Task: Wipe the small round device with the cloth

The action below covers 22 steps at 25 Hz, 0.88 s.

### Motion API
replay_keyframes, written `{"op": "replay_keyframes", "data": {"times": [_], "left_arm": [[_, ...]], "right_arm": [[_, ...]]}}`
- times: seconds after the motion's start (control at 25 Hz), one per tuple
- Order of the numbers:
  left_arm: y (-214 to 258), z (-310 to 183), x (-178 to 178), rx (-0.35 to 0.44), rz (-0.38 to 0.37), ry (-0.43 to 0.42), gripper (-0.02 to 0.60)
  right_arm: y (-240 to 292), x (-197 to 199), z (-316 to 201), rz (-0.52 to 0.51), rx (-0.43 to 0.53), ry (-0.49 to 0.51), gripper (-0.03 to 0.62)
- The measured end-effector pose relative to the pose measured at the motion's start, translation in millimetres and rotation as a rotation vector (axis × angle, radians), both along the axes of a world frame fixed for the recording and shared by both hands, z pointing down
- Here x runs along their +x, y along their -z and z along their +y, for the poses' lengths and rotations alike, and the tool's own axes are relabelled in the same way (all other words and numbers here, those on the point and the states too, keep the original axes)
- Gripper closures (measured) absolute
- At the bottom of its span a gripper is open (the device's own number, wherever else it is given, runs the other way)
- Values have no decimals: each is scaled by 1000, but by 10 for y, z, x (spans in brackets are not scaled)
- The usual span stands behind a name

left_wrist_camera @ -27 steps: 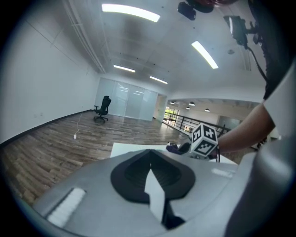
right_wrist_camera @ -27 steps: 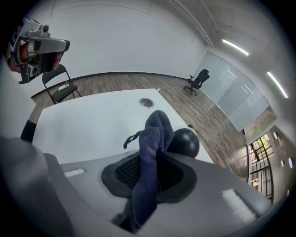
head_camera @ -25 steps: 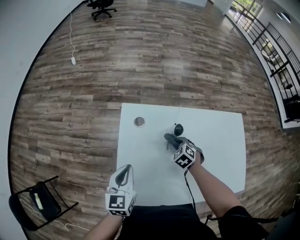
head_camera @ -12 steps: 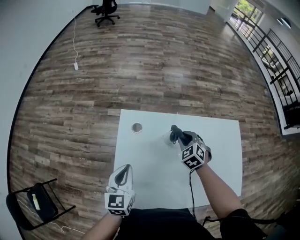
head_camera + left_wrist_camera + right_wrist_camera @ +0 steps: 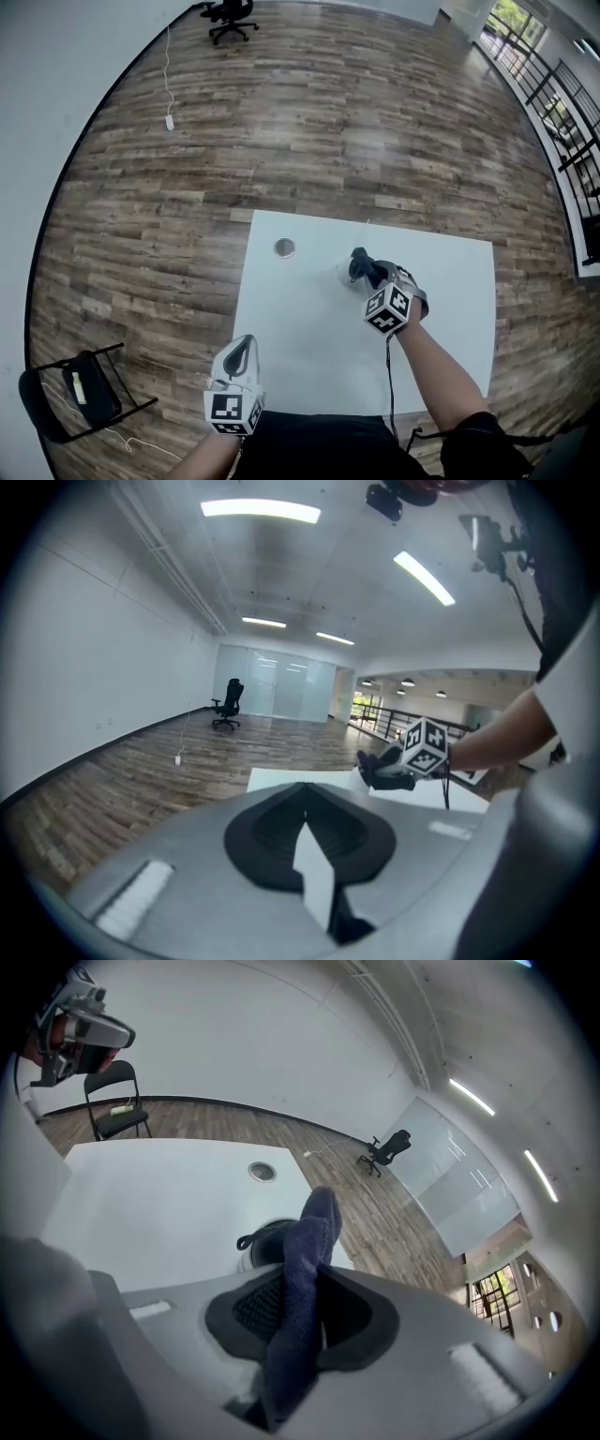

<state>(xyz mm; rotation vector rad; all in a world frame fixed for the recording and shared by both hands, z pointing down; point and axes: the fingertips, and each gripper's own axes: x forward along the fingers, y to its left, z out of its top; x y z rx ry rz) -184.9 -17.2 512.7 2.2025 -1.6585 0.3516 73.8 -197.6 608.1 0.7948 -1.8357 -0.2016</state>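
Observation:
The small round device (image 5: 265, 1239), white with a black top, stands on the white table (image 5: 309, 328) in the right gripper view; in the head view the device (image 5: 344, 274) peeks out just left of the cloth. A dark blue cloth (image 5: 314, 1222) is clamped between the jaws of my right gripper (image 5: 311, 1283) and sticks up past them. Seen from the head, my right gripper (image 5: 368, 275) holds the cloth (image 5: 362, 265) just over the device. My left gripper (image 5: 236, 357) rests at the table's near edge, jaws together and holding nothing.
A round metal grommet (image 5: 284, 247) sits in the tabletop left of the device. A black folding chair (image 5: 80, 398) stands on the wood floor to the left. An office chair (image 5: 230, 13) is far off. The left gripper view shows the right gripper (image 5: 386, 767) beyond the table.
My right gripper has lifted with the cloth from low beside the device to just above it. The left gripper has stayed at the near edge.

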Motion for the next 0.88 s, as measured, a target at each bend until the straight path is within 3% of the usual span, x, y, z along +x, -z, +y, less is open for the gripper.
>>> {"op": "replay_keyframes", "data": {"times": [0.32, 0.88], "left_arm": [[139, 102, 97, 9, -44, -6, 575], [224, 435, 127, -17, -129, 56, 575]], "right_arm": [[-128, -17, 32, 44, -28, 27, 516], [-757, -64, 253, 63, -150, 113, 516]]}}
